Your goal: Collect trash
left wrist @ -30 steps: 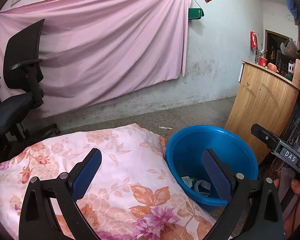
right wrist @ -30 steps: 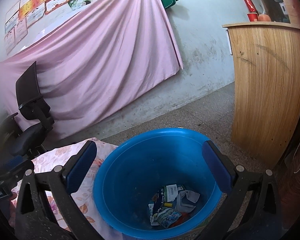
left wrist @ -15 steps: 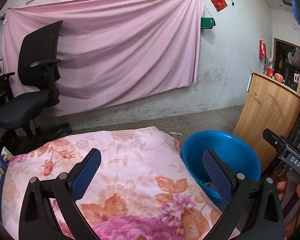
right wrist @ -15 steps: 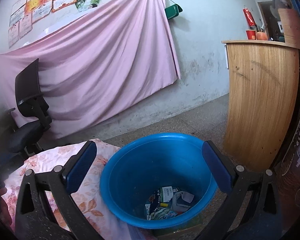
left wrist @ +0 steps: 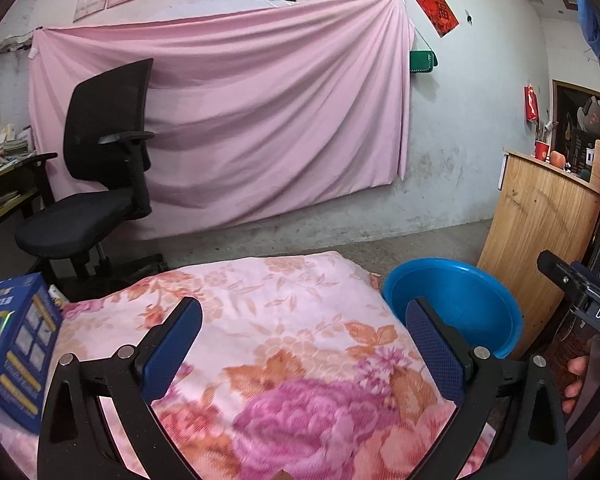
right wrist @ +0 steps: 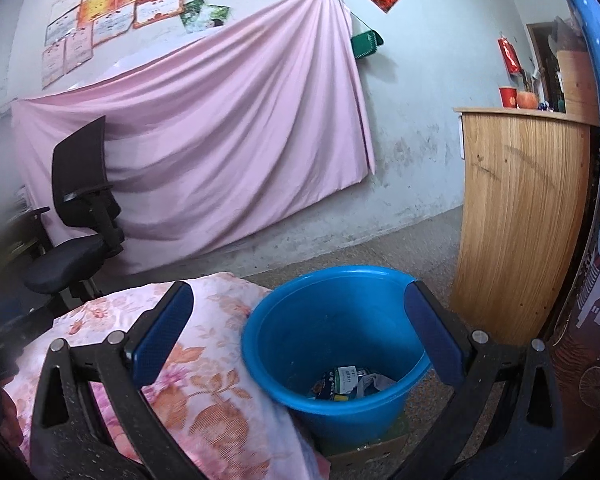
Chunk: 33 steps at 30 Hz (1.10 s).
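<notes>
We hold the left hand-held gripper (left wrist: 304,340) spread wide and empty above a surface draped in a pink floral cloth (left wrist: 284,320), its blue pads (left wrist: 172,344) well apart. A blue printed box (left wrist: 14,354) stands on the cloth at the left edge of this view. Just beside the cloth's right end sits the blue bucket (left wrist: 472,300), and past it we see part of the right tool with fingers of a hand (left wrist: 580,376) around it.

Our right hand-held gripper (right wrist: 296,336) is likewise spread apart, nothing between its pads, poised over the bucket (right wrist: 284,356) and the edge of the cloth (right wrist: 204,364). The collected trash (right wrist: 350,382), a few crumpled wrappers and cartons, lies at the bottom of the bucket. A wooden counter (right wrist: 520,216) rises to the right of it, while a black office chair (right wrist: 80,216) stands in front of the pink sheet (right wrist: 220,132) hung on the wall.
</notes>
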Each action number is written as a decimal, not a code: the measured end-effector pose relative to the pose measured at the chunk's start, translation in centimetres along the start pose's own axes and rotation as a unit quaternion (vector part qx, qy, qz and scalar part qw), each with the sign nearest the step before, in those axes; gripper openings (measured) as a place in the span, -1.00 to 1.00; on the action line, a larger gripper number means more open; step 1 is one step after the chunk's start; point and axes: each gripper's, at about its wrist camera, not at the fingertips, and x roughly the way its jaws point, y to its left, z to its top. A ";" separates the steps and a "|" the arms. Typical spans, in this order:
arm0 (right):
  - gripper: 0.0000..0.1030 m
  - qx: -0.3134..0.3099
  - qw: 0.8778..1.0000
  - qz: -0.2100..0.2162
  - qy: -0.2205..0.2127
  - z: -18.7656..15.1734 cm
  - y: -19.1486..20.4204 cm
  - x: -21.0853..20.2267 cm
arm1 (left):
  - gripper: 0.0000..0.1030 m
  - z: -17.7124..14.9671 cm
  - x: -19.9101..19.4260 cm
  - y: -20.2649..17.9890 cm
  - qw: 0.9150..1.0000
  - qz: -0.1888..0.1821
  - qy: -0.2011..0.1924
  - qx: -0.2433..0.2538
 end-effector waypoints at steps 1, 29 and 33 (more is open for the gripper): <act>1.00 -0.004 1.000 0.002 0.000 0.0 0.4 -0.5 | 0.94 -0.1 -0.5 0.1 1.000 0.001 -0.001 -0.001; 1.00 -0.039 0.998 0.021 -0.050 -4.6 7.9 -15.0 | 0.96 -6.1 -13.9 5.9 0.998 0.037 -0.038 -0.043; 1.00 -0.037 0.997 0.033 -0.051 -5.7 8.5 -15.8 | 0.96 -7.2 -15.0 6.6 0.997 0.042 -0.041 -0.045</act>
